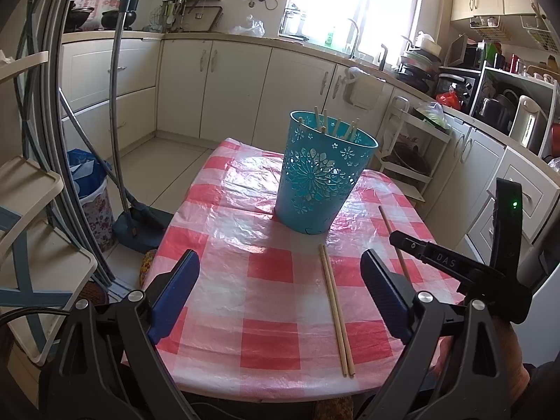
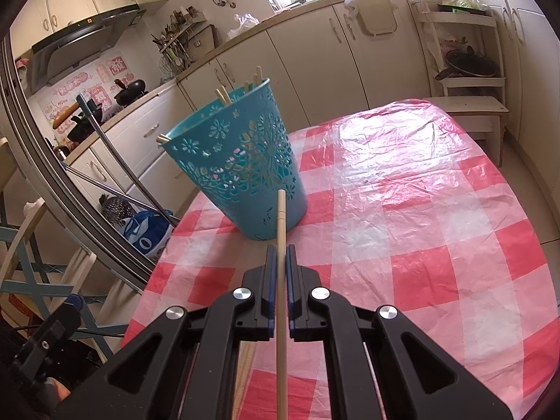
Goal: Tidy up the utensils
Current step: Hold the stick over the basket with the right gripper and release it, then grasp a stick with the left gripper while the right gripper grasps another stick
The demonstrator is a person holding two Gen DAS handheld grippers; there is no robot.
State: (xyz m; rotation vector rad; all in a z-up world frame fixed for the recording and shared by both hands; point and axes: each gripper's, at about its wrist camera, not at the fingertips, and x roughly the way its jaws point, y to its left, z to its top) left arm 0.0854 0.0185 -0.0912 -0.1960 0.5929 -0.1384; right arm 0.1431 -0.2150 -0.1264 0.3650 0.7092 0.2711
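A teal cut-out basket [image 1: 322,175] [image 2: 238,164] stands upright on the checked tablecloth [image 1: 266,269], with several wooden chopsticks [image 1: 336,124] [image 2: 224,96] leaning inside it. My left gripper [image 1: 280,276] hangs open over the near half of the table, nothing between its fingers. Two chopsticks [image 1: 336,315] lie side by side on the cloth just right of its middle. My right gripper [image 2: 281,250] is shut on a single chopstick [image 2: 281,220], whose tip points at the basket's base. In the left wrist view the right gripper [image 1: 420,248] holds that chopstick [image 1: 390,227] to the basket's right.
The table's left edge [image 1: 164,245] drops to the floor, where a broom and dustpan [image 1: 136,217] and a bin [image 1: 91,189] stand. A white shelf unit [image 1: 413,154] is beyond the far right corner. Cupboards [image 1: 227,84] line the back wall.
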